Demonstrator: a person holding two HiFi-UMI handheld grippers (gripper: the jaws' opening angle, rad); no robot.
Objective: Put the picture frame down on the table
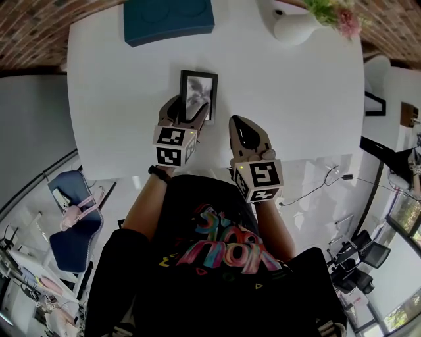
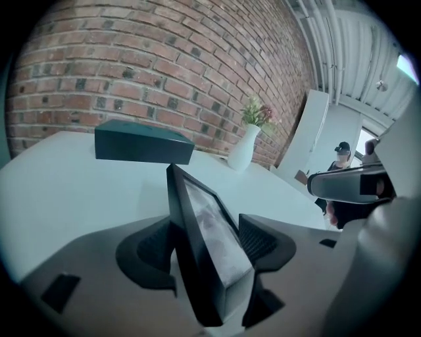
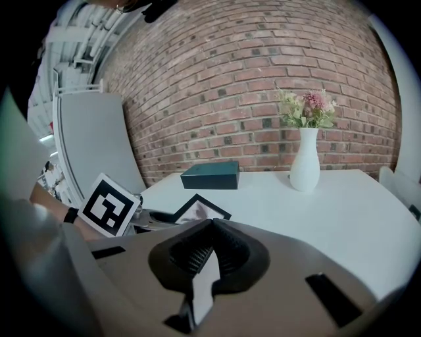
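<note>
Two tongs are seen over the white counter [image 1: 112, 92], and only one is loaded. The left tongs [image 1: 191, 110] are clamped on the near end of the picture frame [image 1: 198, 92], while the right tongs [image 1: 245, 130] are held just beside them with jaws pressed together on nothing. The frame is carried straight ahead of the left tongs, its long axis running away from the person and in line with the jaws. Any lowering is therefore judged to fall to the left hand alone, the right being near but not needed. From the head view the frame looks almost flat against the counter, and its height cannot be judged. The left gripper view shows it gripped on edge instead: the black moulding is pinched between the two ribbed pads and the glass is turned toward the right pad, leaning. The right gripper view adds the side aspect. There the frame [image 3: 200, 209] is seen tipped up beyond the marker cube, with pale counter behind it, though whether its far edge touches the surface is not settled by any view. A dark teal box [image 1: 168, 20] and a white vase [image 1: 295, 27] of flowers stand well apart at the far edge — the stretch around the frame is bare, so the frame is judged ready to be tipped flat and released.
</note>
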